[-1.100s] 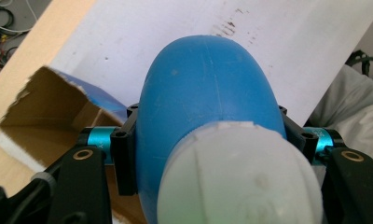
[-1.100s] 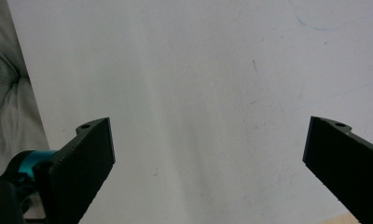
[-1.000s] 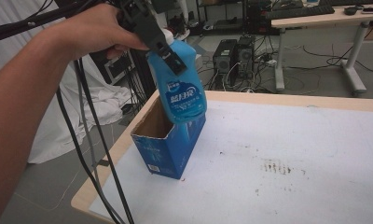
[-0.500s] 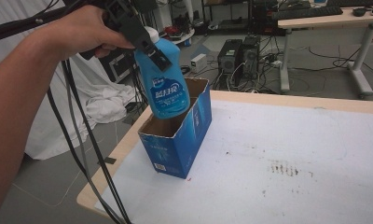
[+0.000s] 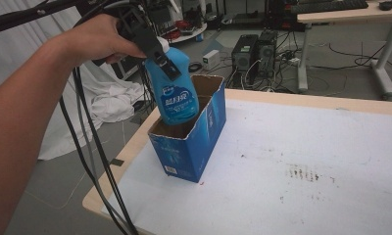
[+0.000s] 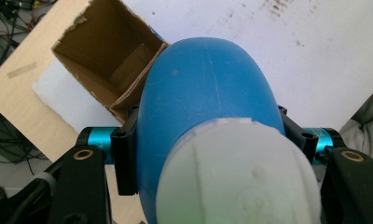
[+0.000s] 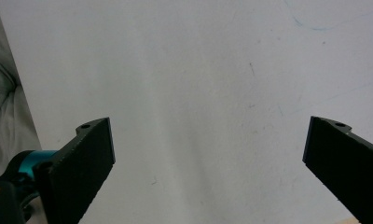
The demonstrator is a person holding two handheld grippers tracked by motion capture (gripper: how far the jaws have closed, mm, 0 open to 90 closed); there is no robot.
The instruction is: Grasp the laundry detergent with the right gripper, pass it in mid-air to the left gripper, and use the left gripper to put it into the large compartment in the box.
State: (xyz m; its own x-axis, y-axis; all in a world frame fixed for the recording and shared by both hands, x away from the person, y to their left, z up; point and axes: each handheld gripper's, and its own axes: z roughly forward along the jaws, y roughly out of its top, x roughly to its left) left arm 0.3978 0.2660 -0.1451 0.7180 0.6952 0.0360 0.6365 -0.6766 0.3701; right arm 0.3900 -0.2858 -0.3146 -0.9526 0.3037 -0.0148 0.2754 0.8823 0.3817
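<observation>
A blue bottle (image 5: pixel 177 93) with a white cap (image 6: pixel 238 177) hangs cap-up from my left gripper (image 5: pixel 159 58), whose jaws are shut on its shoulder just under the cap. Its base dips into the top of an open blue cardboard box (image 5: pixel 194 142) with a brown inside (image 6: pixel 105 65), which stands near the table's left edge. In the left gripper view the bottle's body (image 6: pixel 203 98) covers the box's near corner. My right gripper (image 7: pixel 208 158) stands wide open over the bare white tabletop, with nothing between its black jaws.
The white table surface (image 5: pixel 306 156) stretches right of the box, with dark smudges (image 5: pixel 304 174) on it. Black cables (image 5: pixel 93 161) hang from my left hand past the table's left edge. White cloth (image 5: pixel 106 103) lies on the floor, and computer towers (image 5: pixel 255 51) stand behind.
My left gripper has carried the bottle down and toward the box's near end. The bottle's base has sunk from above the rim into the opening.
</observation>
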